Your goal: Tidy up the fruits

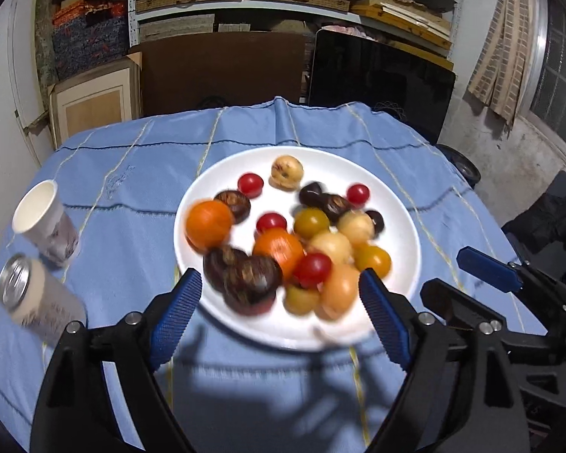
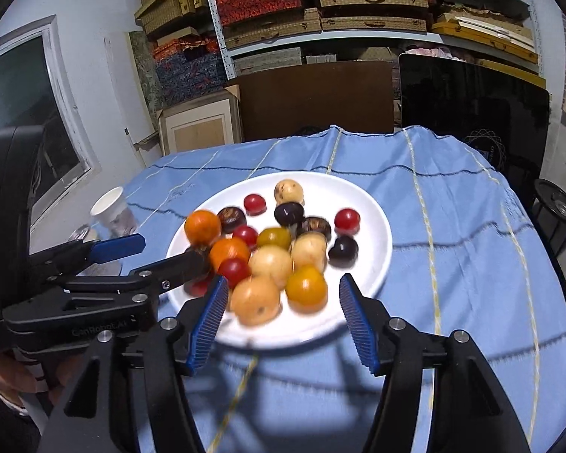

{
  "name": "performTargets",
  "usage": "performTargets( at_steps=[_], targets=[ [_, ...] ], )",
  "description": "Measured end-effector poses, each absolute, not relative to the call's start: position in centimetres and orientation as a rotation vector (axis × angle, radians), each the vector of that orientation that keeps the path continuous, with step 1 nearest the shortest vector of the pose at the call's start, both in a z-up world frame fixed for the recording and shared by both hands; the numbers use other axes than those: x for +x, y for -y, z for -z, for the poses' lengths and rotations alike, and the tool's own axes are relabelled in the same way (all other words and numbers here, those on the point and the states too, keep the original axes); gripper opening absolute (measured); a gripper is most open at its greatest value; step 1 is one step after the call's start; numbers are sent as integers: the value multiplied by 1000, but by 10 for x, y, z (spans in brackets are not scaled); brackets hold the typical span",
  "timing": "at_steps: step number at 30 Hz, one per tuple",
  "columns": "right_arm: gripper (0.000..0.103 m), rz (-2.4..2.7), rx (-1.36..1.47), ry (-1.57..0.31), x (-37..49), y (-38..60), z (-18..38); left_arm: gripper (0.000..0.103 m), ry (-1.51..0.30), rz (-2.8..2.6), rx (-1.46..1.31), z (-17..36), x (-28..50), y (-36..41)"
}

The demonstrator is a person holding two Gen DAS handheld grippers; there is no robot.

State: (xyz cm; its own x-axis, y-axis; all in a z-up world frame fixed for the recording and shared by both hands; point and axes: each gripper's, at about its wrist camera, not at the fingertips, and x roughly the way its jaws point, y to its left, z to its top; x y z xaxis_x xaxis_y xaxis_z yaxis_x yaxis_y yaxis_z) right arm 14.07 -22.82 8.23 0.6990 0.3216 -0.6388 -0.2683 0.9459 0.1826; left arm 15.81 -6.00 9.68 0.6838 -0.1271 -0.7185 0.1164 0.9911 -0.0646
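The left tongs point(image 1: 279, 294) are spread wide and hold nothing. They hang just over the near rim of the white plate point(image 1: 403, 222), and the closest fruits on the plate sit between the two blue fingertips point(image 1: 186, 290). The right tongs point(image 2: 283, 298) are spread wide too, with nothing in them. They hang over the near rim of the same plate, a bit more to the right, and a peach-colored round fruit point(image 2: 256, 301) and a yellow tomato point(image 2: 306, 289) lie right between the blue tips. From the right wrist view, the left tongs reach in from the left side and cover the left edge of the plate.

The plate sits in the middle of the counter, which has a blue cloth point(image 1: 132, 173) with thin stripes on it. All the fruit is on the plate in one loose pile. There are two orange fruits point(image 1: 208, 223) at the left, small red cherry tomatoes point(image 1: 250, 184), yellow tomatoes, pale tan round fruits point(image 1: 287, 172) and dark brown ones point(image 1: 233, 204). Many of them touch each other. The near ones look blurry, so their skin is hard to see.

A white paper cup point(image 1: 45, 222) stands on the cloth to the left of the plate, well apart from it. A drink can point(image 1: 34, 298) stands just beside the cup, closer to the camera.
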Motion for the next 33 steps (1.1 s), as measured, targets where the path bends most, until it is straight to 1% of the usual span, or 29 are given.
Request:
performTargets(
  at_steps=[2, 5, 9, 11, 15, 18, 20, 22, 33],
  targets=[
    [65, -326, 91, -733, 124, 232, -80, 84, -792, 129, 5, -99, 137, 64],
    [66, -310, 89, -736, 98, 233, -76, 90, -779, 103, 13, -99, 110, 65],
    [67, -273, 85, -749, 70, 233, -70, 91, -798, 115, -21, -93, 77, 59],
    [69, -263, 80, -754, 60, 233, -67, 93, -799, 101, -22, -91, 61, 56],
    [72, -260, 68, -758, 41, 228, -62, 94, -802, 88, 5, -85, 33, 51],
    [78, -249, 63, -766, 32, 226, -58, 95, -812, 84, 7, -82, 22, 47],
    [88, -227, 49, -761, 26, 225, -57, 96, -817, 67, -4, -81, 15, 43],
    [91, -210, 38, -752, 22, 225, -57, 96, -830, 46, -14, -79, 10, 39],
    [93, -211, 45, -742, 11, 229, -58, 98, -832, 51, -24, -82, 2, 36]
  ],
)
